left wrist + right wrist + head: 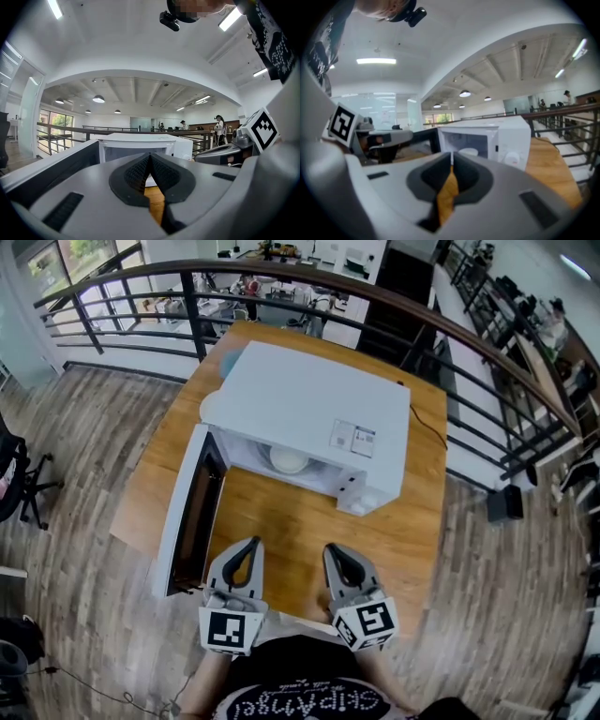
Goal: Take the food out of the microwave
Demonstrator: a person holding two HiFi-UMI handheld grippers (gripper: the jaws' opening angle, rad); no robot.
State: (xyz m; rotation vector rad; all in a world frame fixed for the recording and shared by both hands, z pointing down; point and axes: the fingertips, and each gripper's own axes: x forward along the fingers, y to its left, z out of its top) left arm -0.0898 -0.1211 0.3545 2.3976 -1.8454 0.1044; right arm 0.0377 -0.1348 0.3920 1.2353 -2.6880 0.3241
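A white microwave (309,418) stands on the wooden table (300,526) with its door (192,512) swung fully open to the left. Inside its cavity sits a pale round dish of food (288,460), also in the right gripper view as a white bowl (469,152). My left gripper (251,545) and right gripper (332,549) hover side by side over the table's near part, both well short of the microwave (140,145). Both are shut with nothing between the jaws.
A dark metal railing (281,277) curves behind the table, with desks and people beyond it. The wooden floor surrounds the table. An office chair (19,479) stands at the far left. The open door juts toward me along the table's left side.
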